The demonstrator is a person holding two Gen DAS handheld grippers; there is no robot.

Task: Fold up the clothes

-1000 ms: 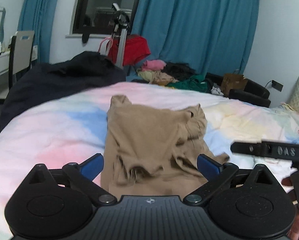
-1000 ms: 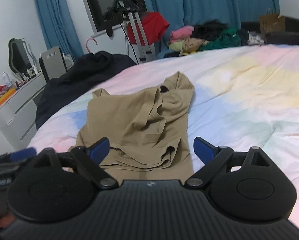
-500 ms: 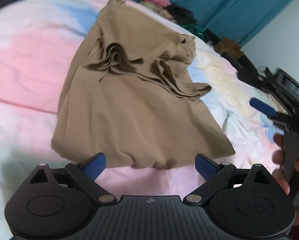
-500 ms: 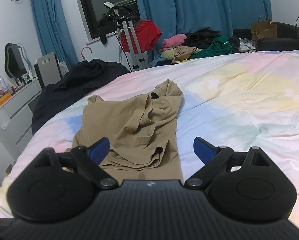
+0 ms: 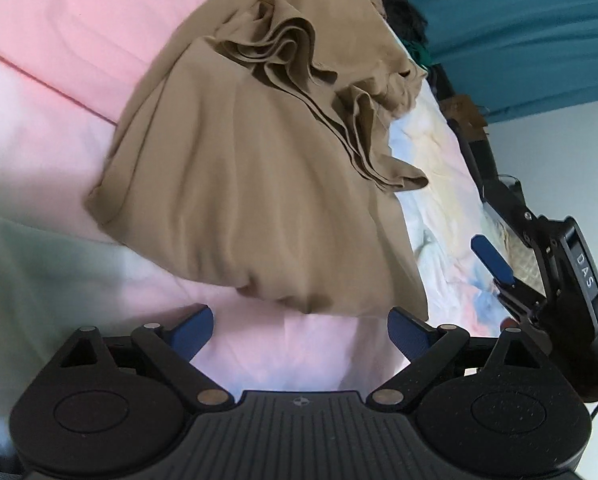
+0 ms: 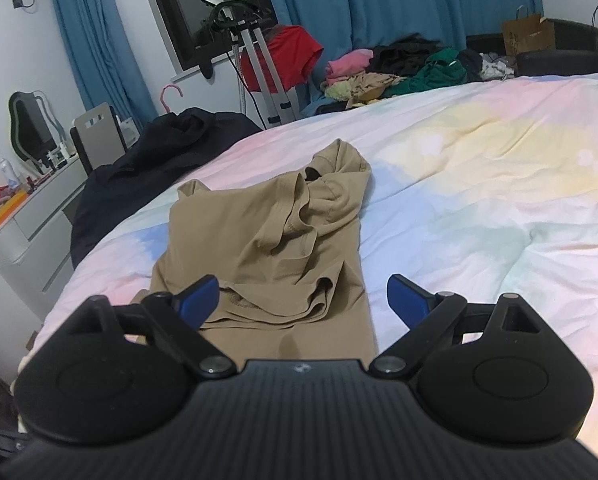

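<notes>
So both my grippers are empty. My left gripper hangs low over the bed, jaws wide apart, sitting just short of the near hem of the tan garment, not touching it. My right gripper is higher up, jaws spread too, nothing between them, with the same garment right ahead. The garment lies roughly flat on the pastel bedcover, part of it bunched into rippled folds on top. From the left wrist view I can see my right gripper off beside the garment's right edge. Dark clothing is heaped at the bed's far left corner, and a pile of clothes sits by the blue curtains.
</notes>
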